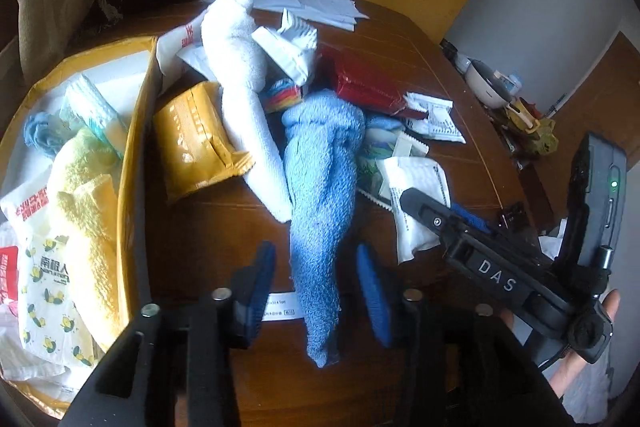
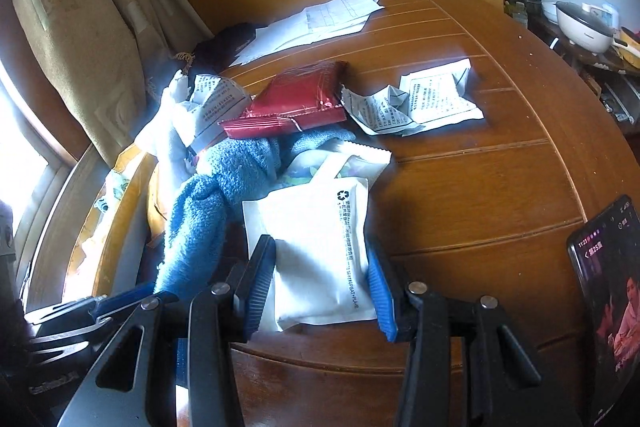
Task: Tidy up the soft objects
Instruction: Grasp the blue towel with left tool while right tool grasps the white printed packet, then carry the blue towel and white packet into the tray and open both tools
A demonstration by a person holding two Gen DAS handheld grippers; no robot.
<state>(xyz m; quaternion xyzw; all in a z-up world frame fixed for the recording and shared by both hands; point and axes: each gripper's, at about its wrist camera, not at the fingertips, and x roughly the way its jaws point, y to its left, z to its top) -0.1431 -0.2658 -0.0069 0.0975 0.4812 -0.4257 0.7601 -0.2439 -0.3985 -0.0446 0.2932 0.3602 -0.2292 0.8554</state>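
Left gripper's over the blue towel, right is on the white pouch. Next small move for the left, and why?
Probably close the left gripper on the blue towel. Its narrow end lies between the open jaws with gaps on both sides, so nothing is gripped yet. The box with the yellow towel stands just to the left.

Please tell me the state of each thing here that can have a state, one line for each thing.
Left gripper: open, pads either side of the towel, not pressing.
Right gripper: shut on the white pouch.
Long blue terry towel: bunched lengthwise, lying on the table.
White plastic pouch: flat, sealed.
Yellow cardboard box: open, partly filled.
Black phone: screen on.
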